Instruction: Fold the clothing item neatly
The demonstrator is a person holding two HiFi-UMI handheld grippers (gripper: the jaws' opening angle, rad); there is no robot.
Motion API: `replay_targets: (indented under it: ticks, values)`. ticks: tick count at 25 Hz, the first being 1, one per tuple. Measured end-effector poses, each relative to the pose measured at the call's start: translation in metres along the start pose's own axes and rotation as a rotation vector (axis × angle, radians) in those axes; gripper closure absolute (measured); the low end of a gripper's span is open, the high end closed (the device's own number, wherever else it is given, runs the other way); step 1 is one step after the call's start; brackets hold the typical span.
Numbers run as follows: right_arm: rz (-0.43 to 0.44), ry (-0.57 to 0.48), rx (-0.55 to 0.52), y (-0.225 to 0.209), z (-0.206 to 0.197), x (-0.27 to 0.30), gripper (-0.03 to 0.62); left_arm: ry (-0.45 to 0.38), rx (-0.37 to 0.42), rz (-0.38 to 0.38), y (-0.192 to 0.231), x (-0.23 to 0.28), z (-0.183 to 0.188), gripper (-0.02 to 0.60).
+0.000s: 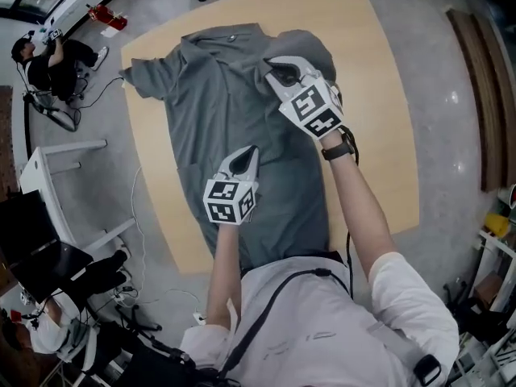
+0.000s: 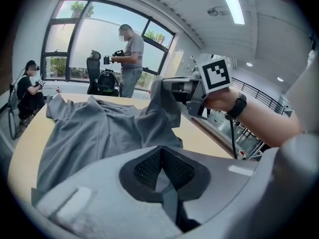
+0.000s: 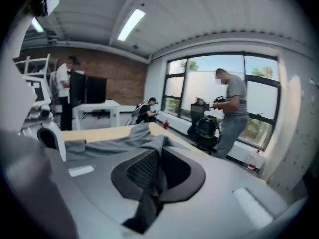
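Observation:
A grey polo shirt (image 1: 211,103) lies spread on the wooden table (image 1: 380,119), collar at the far end. My right gripper (image 1: 278,72) is shut on the shirt's right shoulder and sleeve. It holds that cloth lifted off the table and drawn over the body of the shirt. In the right gripper view, dark cloth hangs between the pads (image 3: 158,171). My left gripper (image 1: 246,158) rests low on the shirt's middle. It is shut, and a thin fold of grey cloth shows between its pads (image 2: 162,169). In the left gripper view the right gripper (image 2: 174,87) holds the raised sleeve.
A person (image 1: 44,59) sits on the floor beyond the table's far left corner. Another person (image 2: 130,59) stands by the window near a black chair (image 2: 94,71). A white desk (image 1: 60,168) and cables are on the left. The table's right side shows bare wood.

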State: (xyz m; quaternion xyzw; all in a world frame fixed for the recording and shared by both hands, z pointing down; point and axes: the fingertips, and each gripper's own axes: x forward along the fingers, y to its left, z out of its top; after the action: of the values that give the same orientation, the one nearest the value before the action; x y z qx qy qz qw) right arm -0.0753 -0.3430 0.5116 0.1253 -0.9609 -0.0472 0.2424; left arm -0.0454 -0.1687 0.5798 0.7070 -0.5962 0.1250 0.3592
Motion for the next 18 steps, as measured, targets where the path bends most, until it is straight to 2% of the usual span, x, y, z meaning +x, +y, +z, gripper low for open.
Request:
replay_targets:
  ticks: [2, 3, 5, 6, 8, 10, 12, 15, 16, 18]
  values:
    - [0.101, 0.104, -0.046, 0.043, -0.022, 0.034, 0.562, -0.004, -0.011, 0.015, 0.009, -0.011, -0.003, 0.581]
    - [0.145, 0.140, -0.025, 0.061, -0.037, 0.047, 0.527, -0.003, -0.018, 0.021, 0.012, -0.016, -0.006, 0.581]
    - [0.230, 0.176, 0.079, 0.092, -0.065, 0.060, 0.350, 0.002, -0.033, 0.028, 0.020, -0.024, -0.013, 0.581]
    - [0.255, 0.175, 0.140, 0.102, -0.076, 0.060, 0.308, 0.006, -0.042, 0.030, 0.023, -0.027, -0.016, 0.581]
    - [0.255, 0.141, 0.242, 0.107, -0.089, 0.045, 0.297, 0.013, -0.060, 0.031, 0.029, -0.030, -0.024, 0.581]
    - [0.187, 0.090, 0.325, 0.093, -0.098, 0.016, 0.287, 0.020, -0.069, 0.026, 0.031, -0.028, -0.030, 0.581]
    - [0.045, 0.067, 0.403, 0.060, -0.116, -0.016, 0.311, 0.027, -0.071, 0.015, 0.032, -0.024, -0.034, 0.581]
    - [-0.159, 0.147, 0.557, 0.004, -0.174, -0.046, 0.326, 0.031, -0.067, 0.000, 0.030, -0.018, -0.035, 0.581]
    - [-0.193, 0.181, 0.600, -0.009, -0.194, -0.048, 0.326, 0.033, -0.064, -0.004, 0.029, -0.016, -0.035, 0.581]
    - [-0.205, 0.214, 0.651, -0.028, -0.219, -0.038, 0.326, 0.038, -0.055, -0.010, 0.025, -0.014, -0.033, 0.581]
